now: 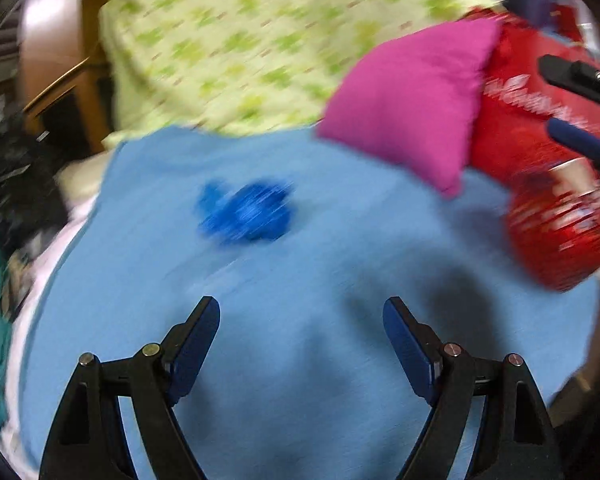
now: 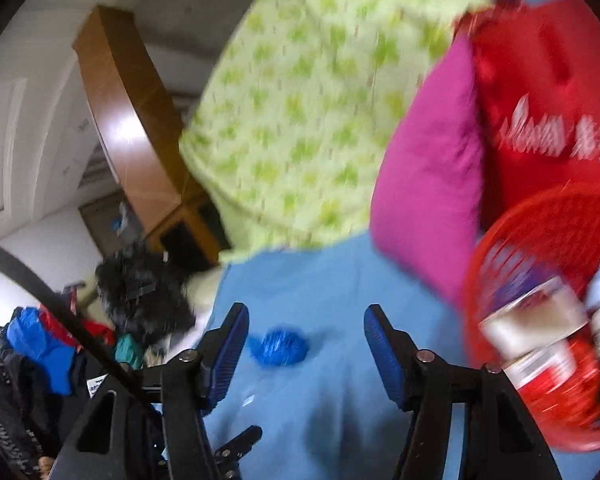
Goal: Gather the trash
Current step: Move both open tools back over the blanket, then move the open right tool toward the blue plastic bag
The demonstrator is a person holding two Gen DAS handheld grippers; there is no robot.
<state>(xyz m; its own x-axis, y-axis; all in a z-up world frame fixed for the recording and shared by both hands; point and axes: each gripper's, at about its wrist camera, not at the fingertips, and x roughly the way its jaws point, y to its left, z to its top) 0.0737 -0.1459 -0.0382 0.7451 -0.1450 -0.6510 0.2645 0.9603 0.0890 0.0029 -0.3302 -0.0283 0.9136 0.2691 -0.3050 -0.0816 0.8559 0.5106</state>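
- Nearest the left wrist camera, the left tongs [image 1: 301, 310] stand spread wide over a light blue sheet [image 1: 300, 360], nothing between their blue pads
- Ahead of those tongs and a little to their left, a crumpled blue wrapper [image 1: 246, 214] lies on the sheet, well clear of both fingertips; blur hides its detail
- Ahead and to the right of the left tongs, a magenta cushion [image 1: 412, 100] leans against a red bag with white lettering [image 1: 540, 120]
- Just right of the cushion's lower corner sits a red basket [image 1: 560, 232]; the other tool's fingers reach in at the frame's right edge above it
- Behind the sheet lies a pale green patterned cloth [image 1: 260, 40]
- From the right wrist camera, the right tongs [image 2: 306, 320] are parted, gripping nothing; the blue wrapper [image 2: 278, 348] lies on the sheet [image 2: 320, 420] just beyond and between their tips, nearer the left pad, untouched
- To the right of the right tongs, the red basket [image 2: 548, 232] holds a white and red can or carton [image 2: 540, 332] and other blurred packaging
- Left of the right tongs sits a heap of dark clothing [image 2: 144, 292]
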